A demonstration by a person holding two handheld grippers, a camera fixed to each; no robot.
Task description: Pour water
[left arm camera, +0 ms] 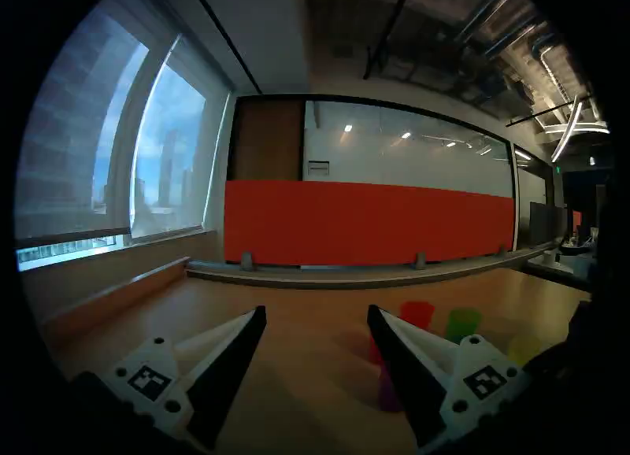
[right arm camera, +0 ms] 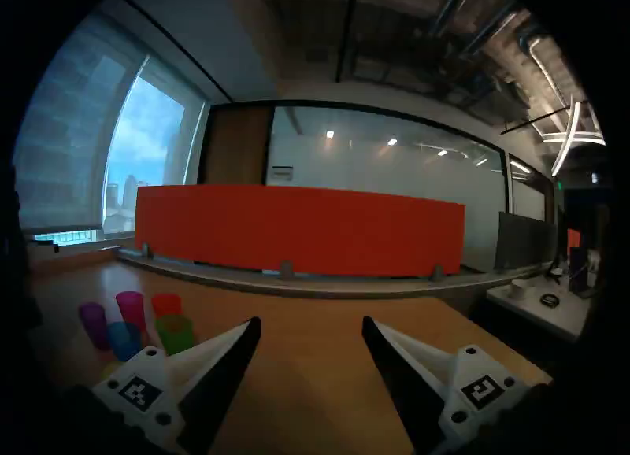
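The wooden desk [left arm camera: 315, 360] runs broad and smooth under me, pale brown with a matte grain. Along its far edge stands a long orange partition [left arm camera: 370, 223], flat and upright, with a frosted glass wall [left arm camera: 409, 152] above it. A tall window [left arm camera: 165, 164] is off to one side.

My left gripper [left arm camera: 315, 309] hangs above the desk, its jaws spread wide, gripping nothing and touching nothing. My right gripper [right arm camera: 311, 321] is the same: jaws wide apart over bare wood. Each finger is a white wedge with a black inner face.

The translucent plastic cups [right arm camera: 131, 307] stand clustered on the desk, low on the left of the right gripper view: purple, magenta, red, green and blue, close together. The left gripper view has them beyond its right-hand finger.

A square black-and-white marker [left arm camera: 150, 382] sits on each finger; there is no lettering I can read.
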